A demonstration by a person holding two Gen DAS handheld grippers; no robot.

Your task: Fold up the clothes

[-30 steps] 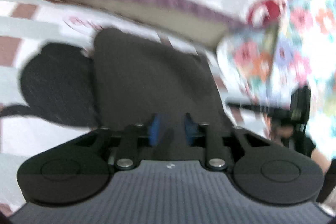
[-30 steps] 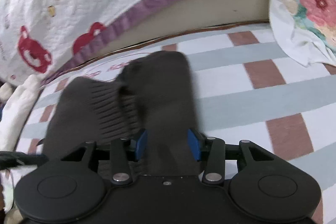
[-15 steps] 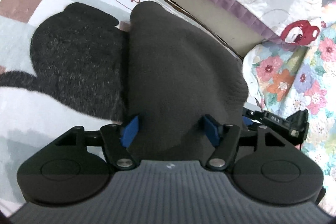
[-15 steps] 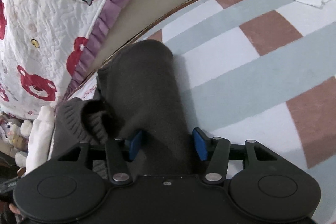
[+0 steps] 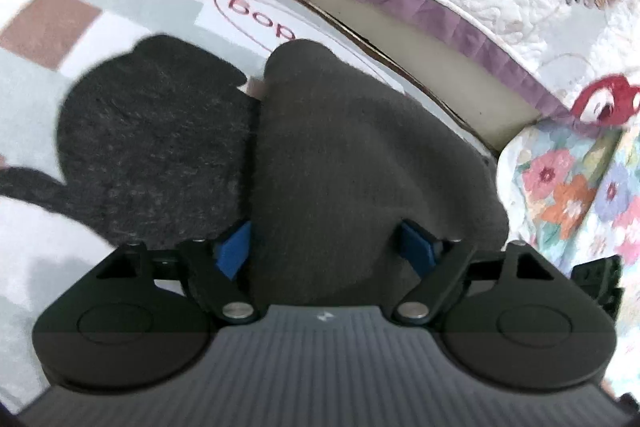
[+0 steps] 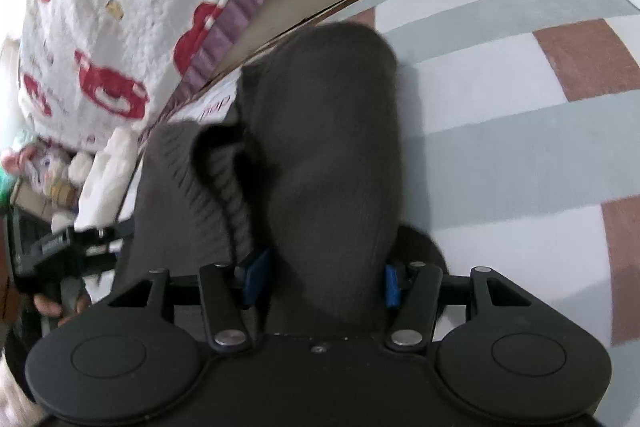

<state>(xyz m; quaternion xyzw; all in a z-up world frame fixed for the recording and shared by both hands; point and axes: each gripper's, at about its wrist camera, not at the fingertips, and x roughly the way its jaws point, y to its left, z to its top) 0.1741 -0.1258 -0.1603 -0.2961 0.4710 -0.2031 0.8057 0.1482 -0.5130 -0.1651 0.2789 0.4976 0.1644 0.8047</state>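
Item: dark knit garment (image 5: 360, 155), lying on the checked mat (image 5: 48, 19), running lengthwise toward twelve o'clock from both tools. Your left gripper (image 5: 324, 243) and right gripper (image 6: 320, 277) have just been opening, jaws spreading, folds sitting loosely between them.

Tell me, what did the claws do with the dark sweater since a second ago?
Both the left claw and right claw have just been opening, letting go of the dark sweater, which lies between their jaws on the checked blanket. The sweater stayed bunched beside the bed.
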